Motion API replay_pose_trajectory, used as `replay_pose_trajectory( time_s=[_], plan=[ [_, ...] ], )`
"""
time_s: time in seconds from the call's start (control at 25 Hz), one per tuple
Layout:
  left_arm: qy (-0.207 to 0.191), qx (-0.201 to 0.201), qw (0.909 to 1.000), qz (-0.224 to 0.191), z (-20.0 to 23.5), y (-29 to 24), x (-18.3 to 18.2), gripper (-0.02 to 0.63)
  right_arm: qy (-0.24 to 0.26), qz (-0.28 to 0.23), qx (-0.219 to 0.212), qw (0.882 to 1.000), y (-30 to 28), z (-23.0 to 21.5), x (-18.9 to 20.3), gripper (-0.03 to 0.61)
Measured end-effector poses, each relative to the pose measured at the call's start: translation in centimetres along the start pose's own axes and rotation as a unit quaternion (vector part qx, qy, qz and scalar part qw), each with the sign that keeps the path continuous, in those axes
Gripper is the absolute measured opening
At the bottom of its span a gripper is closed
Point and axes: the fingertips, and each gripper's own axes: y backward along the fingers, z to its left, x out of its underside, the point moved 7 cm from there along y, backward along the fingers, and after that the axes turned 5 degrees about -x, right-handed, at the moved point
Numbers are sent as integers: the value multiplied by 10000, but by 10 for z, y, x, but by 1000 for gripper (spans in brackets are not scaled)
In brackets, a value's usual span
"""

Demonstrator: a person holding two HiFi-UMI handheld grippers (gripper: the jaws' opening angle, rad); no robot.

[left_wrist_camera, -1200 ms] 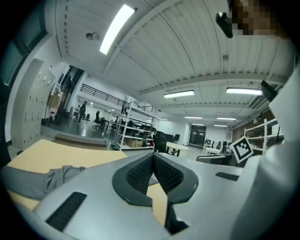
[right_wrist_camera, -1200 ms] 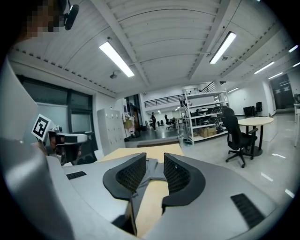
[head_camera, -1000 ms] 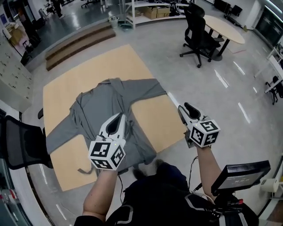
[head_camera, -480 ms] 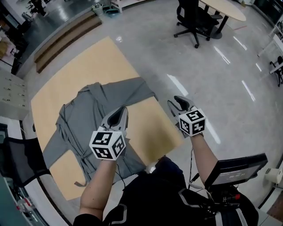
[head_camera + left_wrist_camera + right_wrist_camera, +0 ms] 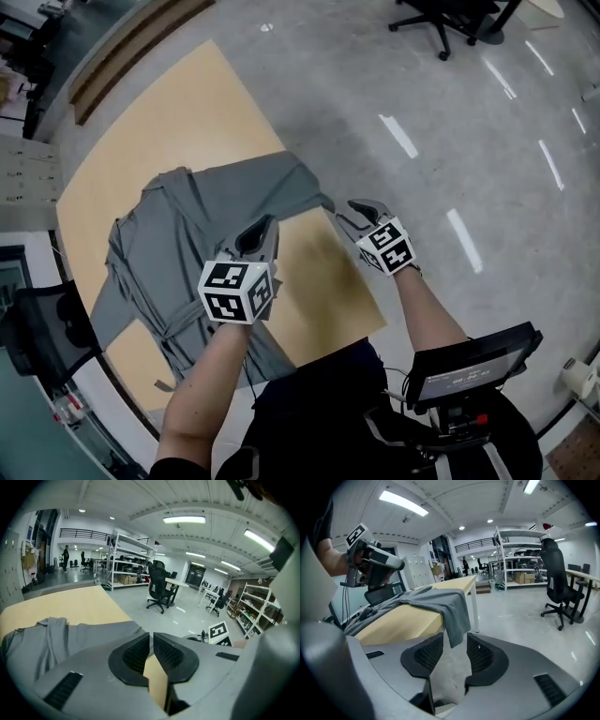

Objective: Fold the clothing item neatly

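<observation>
Limp, creased grey robe (image 5: 197, 225) drapes the smooth tan worktop (image 5: 187, 103) ahead. The left gripper (image 5: 262, 227) is closed and empty. The right gripper (image 5: 354, 212), jaws just opening, is halfway apart and seemingly empty.

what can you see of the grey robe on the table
The robe is thin, soft-looking grey cloth, unfolded, spread flat and lightly creased on the tan table, collar at the far side. One sleeve droops over the table's right edge; the other lies toward the left. A belt end trails at the near edge. The shut left tool and the right tool, whose jaws have just been opening, hold none of it.
</observation>
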Motion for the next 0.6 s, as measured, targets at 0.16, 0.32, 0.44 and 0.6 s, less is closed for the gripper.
replay_pose_trajectory(
  time_s=[0.16, 0.32, 0.44, 0.6],
  plan=[
    [-31, -43, 9996, 277, 2, -29, 9, 2, 109, 216, -326, 9992, -32, -4, 21, 138],
    [54, -84, 9991, 413, 0, -29, 15, 2, 216, 194, -288, 9992, -40, -2, 24, 137],
    [83, -175, 9987, 467, 3, -21, 18, 2, 240, 85, -216, 9994, -41, -1, 21, 133],
    [139, -319, 9985, 432, 9, -11, 21, 2, 341, 31, -139, 9993, -38, 1, 20, 28]
  ],
)
